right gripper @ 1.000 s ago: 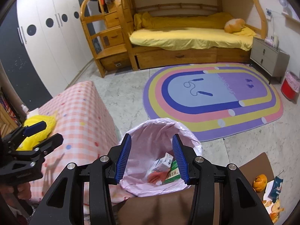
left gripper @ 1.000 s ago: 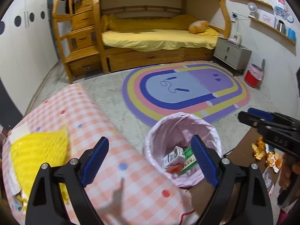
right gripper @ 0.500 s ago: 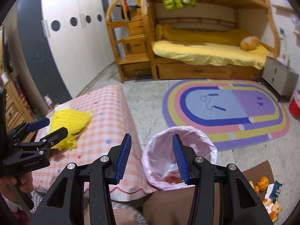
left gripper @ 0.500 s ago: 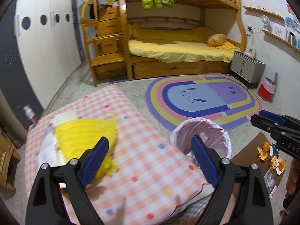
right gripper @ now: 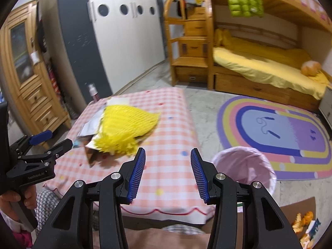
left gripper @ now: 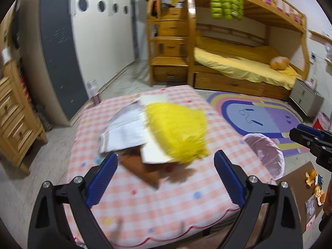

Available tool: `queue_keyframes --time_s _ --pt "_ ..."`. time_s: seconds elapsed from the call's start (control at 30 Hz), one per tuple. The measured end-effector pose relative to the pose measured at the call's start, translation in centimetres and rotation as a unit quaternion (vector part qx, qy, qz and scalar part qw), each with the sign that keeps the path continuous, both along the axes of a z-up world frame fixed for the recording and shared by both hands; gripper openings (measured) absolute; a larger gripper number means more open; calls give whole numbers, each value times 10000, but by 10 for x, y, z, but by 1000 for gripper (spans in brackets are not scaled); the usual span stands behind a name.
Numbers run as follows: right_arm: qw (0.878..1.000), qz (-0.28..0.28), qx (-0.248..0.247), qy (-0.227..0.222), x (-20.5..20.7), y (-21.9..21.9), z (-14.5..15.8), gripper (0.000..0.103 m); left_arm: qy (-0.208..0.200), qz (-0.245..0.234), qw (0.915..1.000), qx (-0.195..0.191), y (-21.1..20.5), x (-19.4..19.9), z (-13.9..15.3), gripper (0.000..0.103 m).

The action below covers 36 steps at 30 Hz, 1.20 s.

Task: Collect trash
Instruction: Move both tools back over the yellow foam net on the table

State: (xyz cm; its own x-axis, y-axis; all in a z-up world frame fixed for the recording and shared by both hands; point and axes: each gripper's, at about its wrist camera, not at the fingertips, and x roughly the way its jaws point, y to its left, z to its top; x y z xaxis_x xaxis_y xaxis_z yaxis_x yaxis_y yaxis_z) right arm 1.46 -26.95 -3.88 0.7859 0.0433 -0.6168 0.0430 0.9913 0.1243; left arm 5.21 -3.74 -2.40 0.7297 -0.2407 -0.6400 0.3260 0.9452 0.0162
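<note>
Left gripper (left gripper: 165, 166) jaws wide apart, empty, above the checked table (left gripper: 176, 197). Right gripper (right gripper: 167, 171) jaws parted, empty. On the table: yellow mesh (left gripper: 178, 132) over papers (left gripper: 124, 132). Pink-lined trash bin (right gripper: 247, 166) just beside the table's right edge.

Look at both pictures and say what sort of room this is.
Most likely a child's bedroom: a wooden bunk bed with yellow bedding, a rainbow-striped oval rug with a smiling face, and a white wardrobe with round porthole cut-outs.
</note>
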Motion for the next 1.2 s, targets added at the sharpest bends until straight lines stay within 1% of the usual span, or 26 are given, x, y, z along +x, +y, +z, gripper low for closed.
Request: queue_keyframes --time_s 0.13,0.2,0.3,0.33,0.37,0.4,0.43,0.47,0.53,0.67,0.77,0.8,0.97,1.0,1.2 --pt "9999 135 -12 64 7 19 -5 47 98 221 9997 33 26 1 -5 92" --pt "9998 174 17 103 11 25 -7 47 112 420 9990 64 36 2 -8 92" --pt "9995 257 9 159 20 36 -9 47 312 564 9979 -98 50 11 -13 92" --pt "9994 300 6 164 23 41 -9 47 382 606 9974 -91 53 15 -15 92" --pt "9992 353 9 172 27 45 -9 54 426 638 9970 -79 57 17 -17 91" --pt "9990 410 6 181 31 49 -10 63 460 673 9966 -70 60 18 -19 89" --pt "9988 465 -11 174 35 54 -11 66 487 715 9962 -67 61 21 -20 88" --pt "9985 519 -39 180 39 59 -12 66 518 761 9957 -79 64 23 -22 86" --pt "9978 623 -61 228 48 67 -15 66 557 807 9951 -93 68 27 -24 86" --pt "9960 813 -70 364 68 82 -25 67 417 1002 9941 34 75 37 -30 86" --pt "9949 901 -2 452 84 91 -32 80 402 1115 9929 43 82 45 -33 86" --pt "9946 924 -14 471 90 95 -34 82 415 1155 9924 47 84 49 -34 86" --pt "9941 879 -97 624 118 108 -48 85 462 1288 9906 55 94 64 -37 86" --pt "9941 865 -94 652 122 108 -50 86 477 1291 9905 53 94 66 -38 86" --pt "9935 679 -159 904 146 112 -72 87 555 1230 9908 108 91 70 -44 86"
